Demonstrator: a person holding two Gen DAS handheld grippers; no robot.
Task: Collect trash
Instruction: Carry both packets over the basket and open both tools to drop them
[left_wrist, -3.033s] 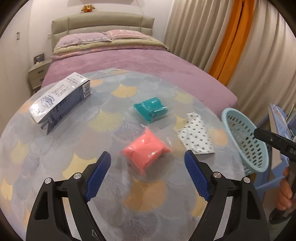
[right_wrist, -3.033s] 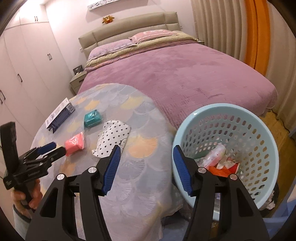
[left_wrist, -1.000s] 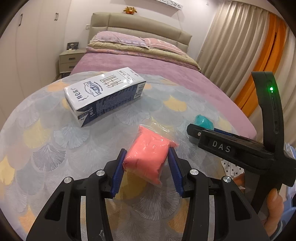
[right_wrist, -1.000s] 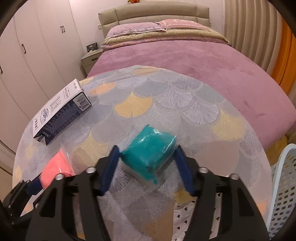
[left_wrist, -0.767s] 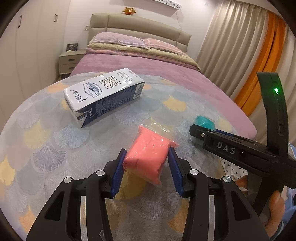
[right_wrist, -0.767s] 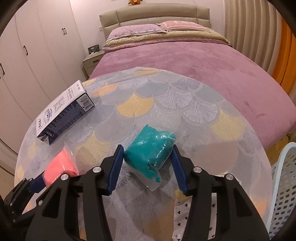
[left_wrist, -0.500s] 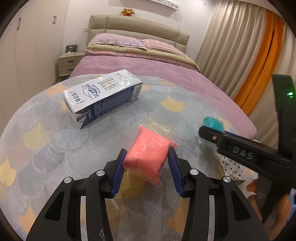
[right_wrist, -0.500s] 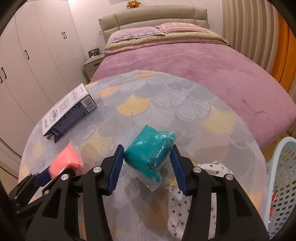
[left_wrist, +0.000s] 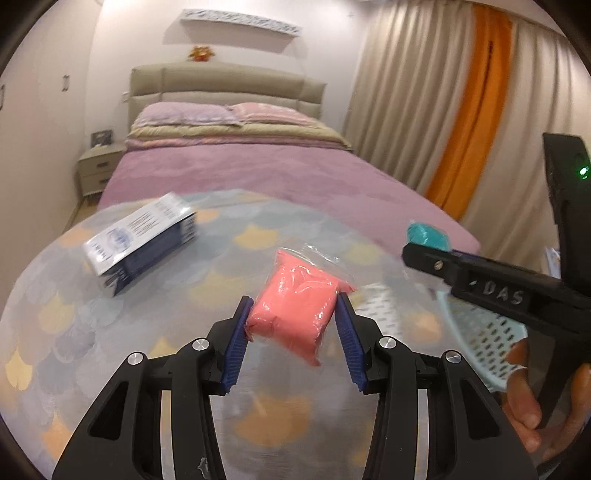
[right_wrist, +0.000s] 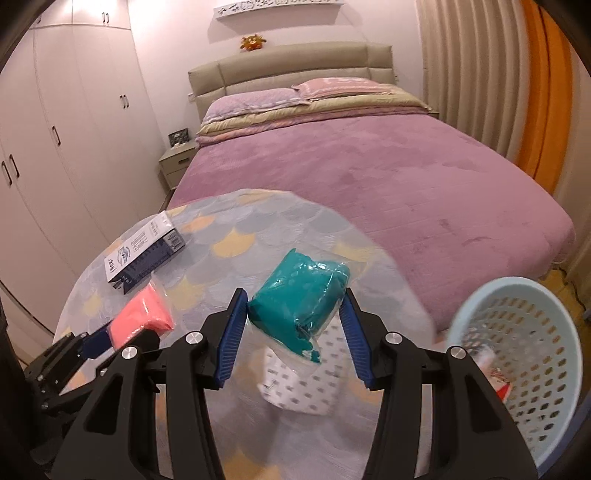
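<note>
both hand-held grippers clamp packets: left (left_wrist: 291, 325) on pink packet (left_wrist: 295, 314), right (right_wrist: 293, 321) on teal packet (right_wrist: 299, 299)

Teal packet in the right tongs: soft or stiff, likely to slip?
The teal packet probably is soft: it bulges between the right tongs. Its clear wrapper looks glossy, with a loose tail hanging below, so it may slide if the squeeze eases. It seems light, held clear of the table by side pressure alone.

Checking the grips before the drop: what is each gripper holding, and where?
Left gripper pinches the pink packet across its sides; right gripper pinches the teal packet likewise.
</note>
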